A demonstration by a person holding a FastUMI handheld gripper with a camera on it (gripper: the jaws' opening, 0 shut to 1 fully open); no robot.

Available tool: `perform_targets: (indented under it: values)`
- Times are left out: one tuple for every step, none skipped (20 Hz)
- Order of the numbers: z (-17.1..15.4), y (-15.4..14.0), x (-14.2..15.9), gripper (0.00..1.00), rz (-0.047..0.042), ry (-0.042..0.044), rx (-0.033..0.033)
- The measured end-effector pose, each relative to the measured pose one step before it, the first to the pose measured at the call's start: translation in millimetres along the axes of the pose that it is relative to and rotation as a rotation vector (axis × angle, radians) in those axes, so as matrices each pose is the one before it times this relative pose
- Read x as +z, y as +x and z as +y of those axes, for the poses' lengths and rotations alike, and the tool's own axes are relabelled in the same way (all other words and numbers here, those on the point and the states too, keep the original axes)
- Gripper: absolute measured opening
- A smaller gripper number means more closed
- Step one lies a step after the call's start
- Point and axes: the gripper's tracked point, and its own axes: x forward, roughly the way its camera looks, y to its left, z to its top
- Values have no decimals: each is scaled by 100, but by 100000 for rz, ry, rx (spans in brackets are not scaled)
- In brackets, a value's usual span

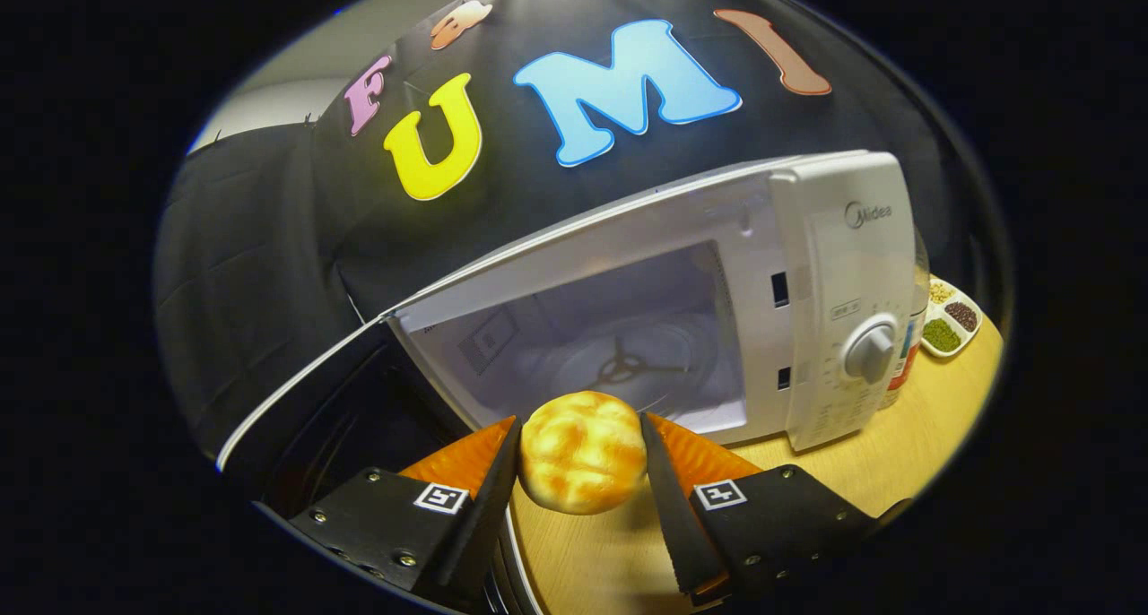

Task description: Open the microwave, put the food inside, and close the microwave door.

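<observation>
Two fingers of the gripper (581, 458) clench a round bun (583, 454) at lower centre of the frame, squeezing its sides so it can be carried. It sits just before the microwave (834, 265), whose door (305, 400) hangs wide at lower left, cavity clear for loading. The bun is nearly round, so no long axis shows; its browned top faces the camera.

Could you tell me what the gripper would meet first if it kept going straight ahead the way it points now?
Probably nothing until inside the microwave: the gripper, shut on the bun, faces the open cavity, so the glass turntable or back wall comes first. Depth is uncertain.
</observation>
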Motion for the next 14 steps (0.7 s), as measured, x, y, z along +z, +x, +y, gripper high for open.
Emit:
perform_targets:
  values:
    - [28, 815, -193, 77, -384, 1178, 466]
    - [75, 770, -144, 77, -616, 1163, -10]
    - [-5, 823, -152, 77, -796, 261, -327]
    - [-165, 806, -70, 77, -989, 732, -346]
    - [-39, 643, -197, 77, -862, 932, -268]
    - [-43, 852, -28, 77, -765, 354, -343]
    - [-193, 789, -20, 77, -687, 136, -674]
    - [-48, 695, 36, 76, -992, 139, -180]
    - [-36, 623, 98, 76, -805, 186, -142]
    - [93, 575, 198, 76, -1506, 183, 142]
    - [-48, 591, 177, 76, -1373, 13, -346]
    - [-21, 509, -38, 76, -741, 29, -388]
    - [19, 527, -75, 76, -437, 69, -540]
    - [6, 494, -171, 76, -138, -123, -615]
